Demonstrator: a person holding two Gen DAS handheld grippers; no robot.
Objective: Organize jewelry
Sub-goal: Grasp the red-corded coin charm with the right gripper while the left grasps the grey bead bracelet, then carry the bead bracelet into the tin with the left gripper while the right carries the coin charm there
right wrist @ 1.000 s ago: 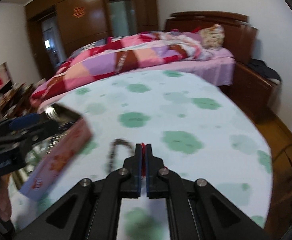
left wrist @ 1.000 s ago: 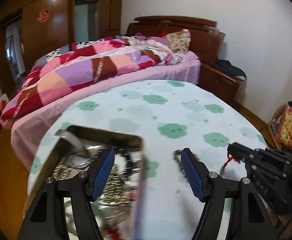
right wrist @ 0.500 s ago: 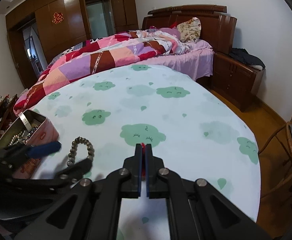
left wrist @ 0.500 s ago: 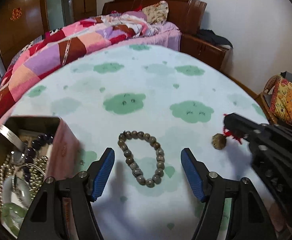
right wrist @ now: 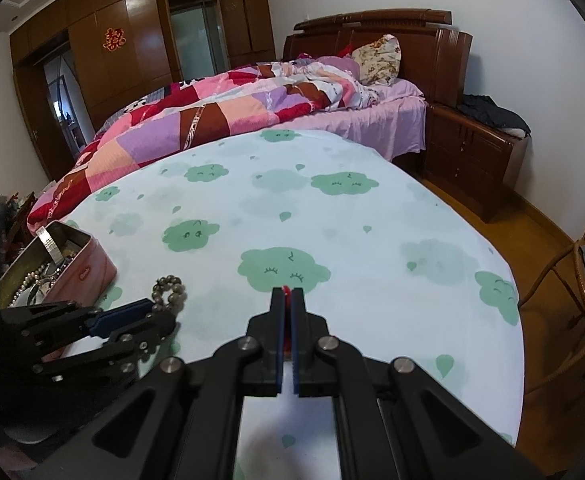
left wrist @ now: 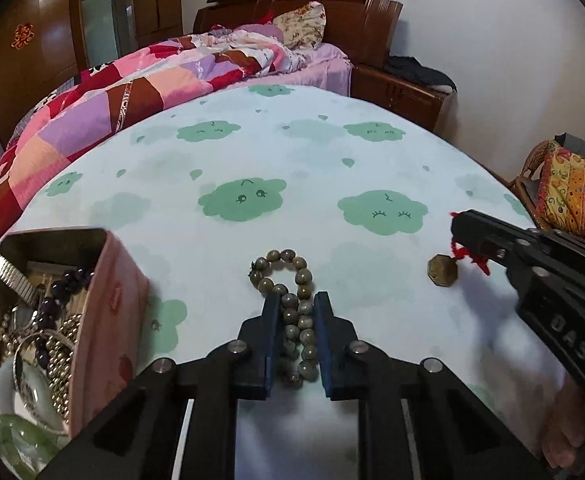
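A bracelet of grey-green beads [left wrist: 288, 280] lies on the cloud-print tablecloth. My left gripper [left wrist: 295, 304] is shut on its near half, squeezing the loop flat; it also shows in the right wrist view [right wrist: 148, 312] with the beads [right wrist: 169, 289] beyond its tips. My right gripper [right wrist: 287, 294] is shut on a red cord [right wrist: 287, 289]. In the left wrist view the right gripper [left wrist: 458, 228] holds that cord [left wrist: 462, 254], and a brass pendant [left wrist: 442, 271] hangs from it touching the cloth. A pink tin [left wrist: 110, 312] at the left holds several pieces of jewelry.
The round table [right wrist: 372, 232] drops off at the right toward a wooden floor. A wicker chair with a patterned cushion [left wrist: 572, 196] stands at the right. A bed with a patchwork quilt [right wrist: 220, 120] lies behind the table.
My left gripper, open around the bead bracelet half a second ago, has closed on it and squeezed the loop narrow. The right gripper stays shut on the red cord.
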